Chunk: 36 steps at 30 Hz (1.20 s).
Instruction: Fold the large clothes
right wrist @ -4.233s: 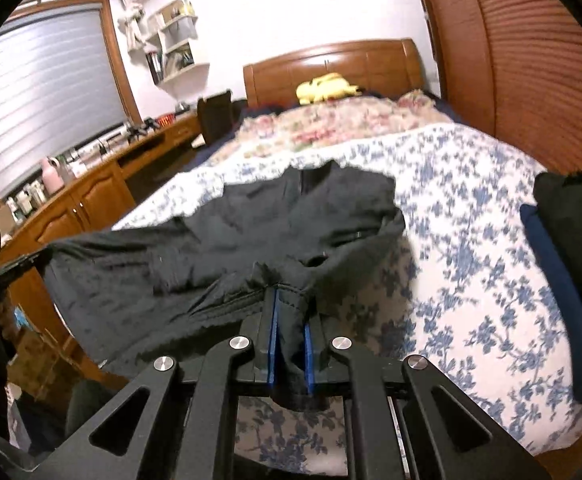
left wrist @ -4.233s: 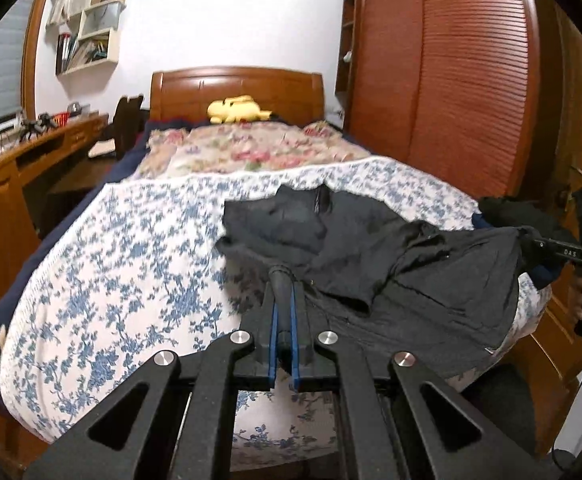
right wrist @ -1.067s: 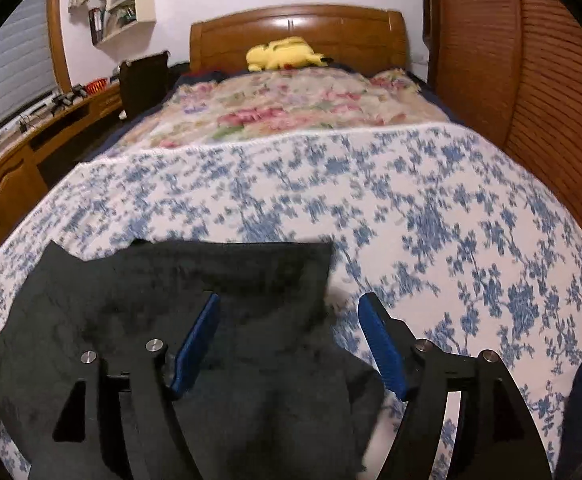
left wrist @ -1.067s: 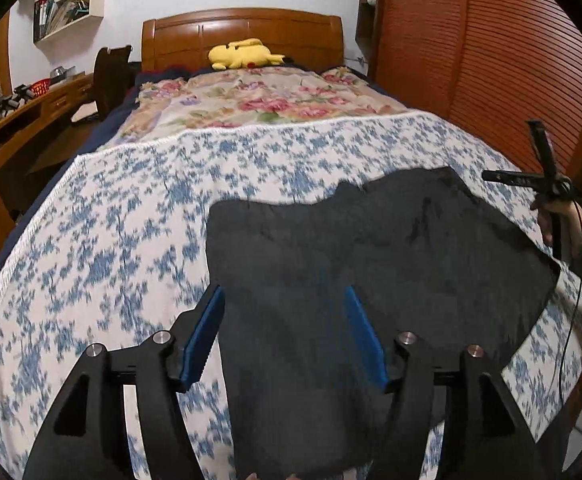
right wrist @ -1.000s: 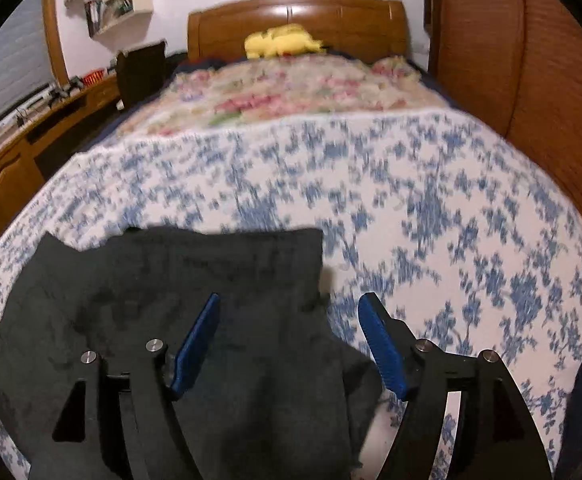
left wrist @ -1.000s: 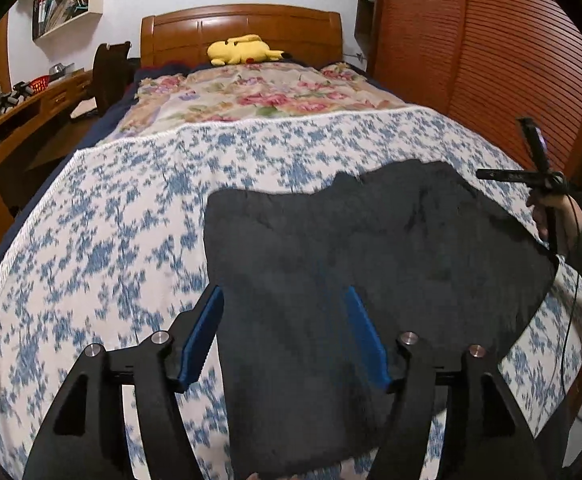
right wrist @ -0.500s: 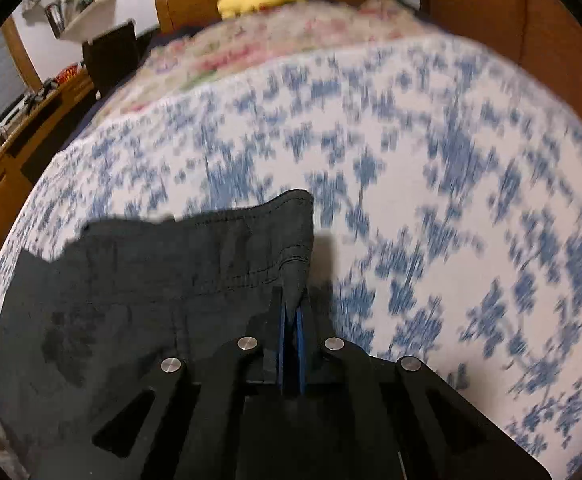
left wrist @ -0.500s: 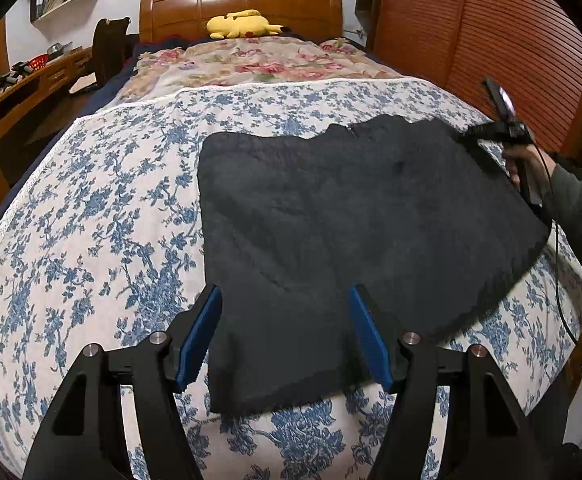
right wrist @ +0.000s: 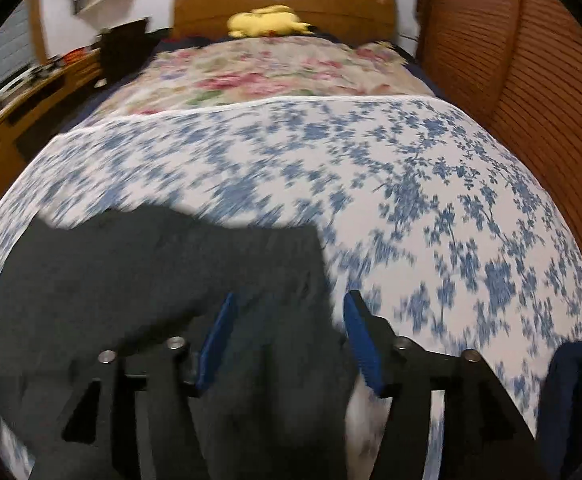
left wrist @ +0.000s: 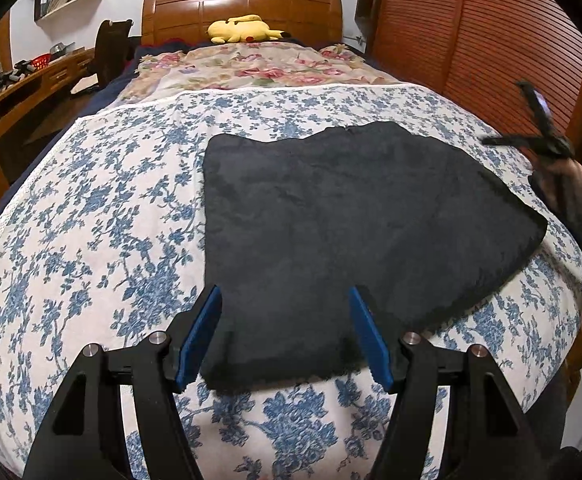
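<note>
A black garment [left wrist: 351, 216] lies spread flat on the blue-flowered bedspread [left wrist: 103, 220]. My left gripper [left wrist: 285, 330] hovers open over the garment's near left corner, blue pads apart, nothing pinched. In the right wrist view the same garment [right wrist: 139, 280] fills the lower left, and its right edge runs between the fingers of my right gripper [right wrist: 289, 334]. That gripper's jaws are opening and its pads do not press the cloth. The right gripper's handle and the person's hand [left wrist: 559, 172] show blurred at the right edge of the left wrist view.
A yellow plush toy [left wrist: 243, 29] lies by the wooden headboard [left wrist: 243, 4], above a pink-flowered quilt [left wrist: 251, 68]. A slatted wooden wardrobe [left wrist: 483, 40] stands close on the right, a desk [left wrist: 23, 92] and chair on the left. Dark folded clothes [right wrist: 571, 400] sit at the bed's near right corner.
The right gripper was shut on the garment's right edge half a second ago; now it has let go and pulled back. The left gripper has stayed open over the near corner.
</note>
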Tool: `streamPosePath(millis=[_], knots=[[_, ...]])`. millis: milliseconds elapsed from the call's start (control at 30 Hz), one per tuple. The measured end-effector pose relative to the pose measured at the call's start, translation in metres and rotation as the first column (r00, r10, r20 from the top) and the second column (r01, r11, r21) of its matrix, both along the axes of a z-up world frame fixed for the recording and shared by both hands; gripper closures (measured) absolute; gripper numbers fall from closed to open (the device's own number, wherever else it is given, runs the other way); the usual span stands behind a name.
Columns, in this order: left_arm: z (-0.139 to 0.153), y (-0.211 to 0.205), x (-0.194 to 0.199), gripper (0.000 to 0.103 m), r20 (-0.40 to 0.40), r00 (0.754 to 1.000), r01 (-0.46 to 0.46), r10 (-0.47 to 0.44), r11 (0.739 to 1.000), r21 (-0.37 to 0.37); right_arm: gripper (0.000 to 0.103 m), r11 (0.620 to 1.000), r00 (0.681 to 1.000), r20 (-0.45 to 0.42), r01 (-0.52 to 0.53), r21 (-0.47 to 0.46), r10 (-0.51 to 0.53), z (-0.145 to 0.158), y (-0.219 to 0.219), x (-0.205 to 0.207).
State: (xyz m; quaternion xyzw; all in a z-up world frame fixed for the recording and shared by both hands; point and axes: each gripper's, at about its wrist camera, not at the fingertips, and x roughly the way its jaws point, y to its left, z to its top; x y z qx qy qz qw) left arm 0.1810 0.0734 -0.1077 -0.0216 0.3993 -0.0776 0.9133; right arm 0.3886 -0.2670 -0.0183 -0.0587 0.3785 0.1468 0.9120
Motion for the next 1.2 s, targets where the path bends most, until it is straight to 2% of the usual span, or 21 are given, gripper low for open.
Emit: streamPosePath(millis=[167,333,533,667,833,1000,1200], knots=[[-0.007,0.01,-0.008,0.036,-0.015,1.0,-0.02,0.02,1.0,0.003,0.038,0.998,0.998,0.02,-0.056,-0.016,0.056,-0.013,-0.016,-0.088],[-0.018,0.019,-0.015,0.036,-0.041,0.998,-0.045,0.045,0.999,0.007,0.036,0.998,1.0,-0.002,-0.005,0.061,0.005,-0.019,-0.044,-0.128],[-0.033,0.025,-0.019,0.036,-0.081,0.994,-0.067,0.068,0.998,0.019,0.036,0.996,0.997,-0.05,0.062,0.07,-0.058,-0.026,-0.066,-0.131],[-0.036,0.029,-0.021,0.036,-0.086,0.993,-0.078,0.079,0.997,0.01,0.036,0.992,0.994,-0.092,0.075,0.099,-0.066,-0.035,-0.07,-0.127],[-0.038,0.037,-0.021,0.036,-0.079,0.992,-0.103,0.102,0.995,-0.011,0.036,0.992,0.991,-0.105,0.088,0.094,-0.078,-0.043,-0.06,-0.136],[-0.031,0.045,-0.022,0.036,-0.033,0.988,-0.153,0.152,0.987,-0.049,0.033,0.989,0.986,-0.134,0.109,0.1,-0.096,-0.05,-0.06,-0.136],[-0.035,0.044,-0.016,0.036,-0.045,0.988,-0.152,0.15,0.987,-0.048,0.032,0.986,0.984,-0.142,0.121,0.117,-0.104,-0.061,-0.058,-0.135]])
